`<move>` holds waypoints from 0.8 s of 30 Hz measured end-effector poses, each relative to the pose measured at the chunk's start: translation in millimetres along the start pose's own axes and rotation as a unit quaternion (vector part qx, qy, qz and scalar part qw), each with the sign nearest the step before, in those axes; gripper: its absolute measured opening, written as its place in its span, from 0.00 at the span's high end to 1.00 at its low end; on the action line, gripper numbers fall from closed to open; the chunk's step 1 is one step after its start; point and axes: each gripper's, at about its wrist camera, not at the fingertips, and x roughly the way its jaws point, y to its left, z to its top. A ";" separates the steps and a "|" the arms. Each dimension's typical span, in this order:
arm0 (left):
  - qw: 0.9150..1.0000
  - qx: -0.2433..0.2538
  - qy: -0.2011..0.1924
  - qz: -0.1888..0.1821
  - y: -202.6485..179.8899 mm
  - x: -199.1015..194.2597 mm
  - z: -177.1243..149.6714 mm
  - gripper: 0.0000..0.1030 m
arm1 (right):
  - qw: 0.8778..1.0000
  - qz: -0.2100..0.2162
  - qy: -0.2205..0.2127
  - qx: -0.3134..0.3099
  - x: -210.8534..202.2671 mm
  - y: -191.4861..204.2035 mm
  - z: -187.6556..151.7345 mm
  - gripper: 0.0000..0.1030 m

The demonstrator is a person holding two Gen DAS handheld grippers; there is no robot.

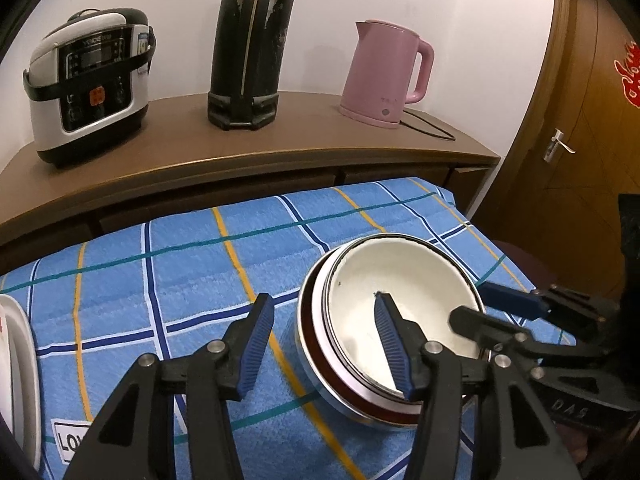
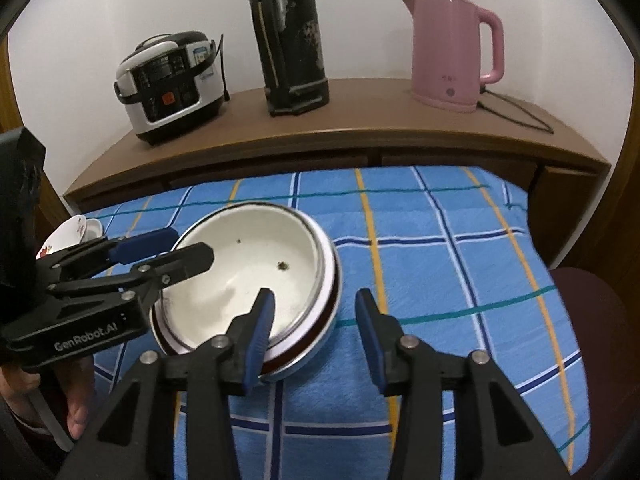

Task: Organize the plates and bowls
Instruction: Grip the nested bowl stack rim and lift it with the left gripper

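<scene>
Two nested bowls (image 1: 404,280), a white one inside a bowl with a dark red band, sit on the blue checked cloth (image 1: 180,264). My left gripper (image 1: 326,340) straddles their near-left rim, one finger inside and one outside, open, with neither pad pressing. In the right wrist view the bowls (image 2: 248,276) lie centre-left. My right gripper (image 2: 316,324) straddles the near-right rim the same way, open. Each view shows the other gripper: the right gripper (image 1: 482,306) and the left gripper (image 2: 186,246). A white plate (image 1: 20,360) lies at the cloth's left edge, flower-patterned in the right wrist view (image 2: 64,236).
Behind the cloth a wooden sideboard (image 1: 280,148) carries a rice cooker (image 1: 88,84), a tall black flask (image 1: 250,44) and a pink kettle (image 1: 384,76) with its cord. A wooden door (image 1: 580,120) stands at the right. A small bowl (image 2: 94,227) sits by the plate.
</scene>
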 end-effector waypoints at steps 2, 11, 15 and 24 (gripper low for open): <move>1.000 0.003 0.004 -0.001 -1.6 1.8 -0.7 0.47 | 1.000 0.001 0.000 0.002 1.4 1.4 -0.2 0.59; 1.000 0.013 0.023 0.002 -6.9 11.4 -5.0 0.47 | 1.000 0.006 -0.001 0.012 5.6 3.1 -1.1 0.57; 0.999 0.020 0.030 0.004 -9.8 15.5 -6.9 0.47 | 1.000 0.007 0.000 0.014 6.4 2.3 -1.4 0.58; 0.999 0.016 0.039 -0.001 -9.7 18.0 -8.7 0.47 | 0.999 0.014 -0.001 0.029 4.7 -3.1 -2.6 0.65</move>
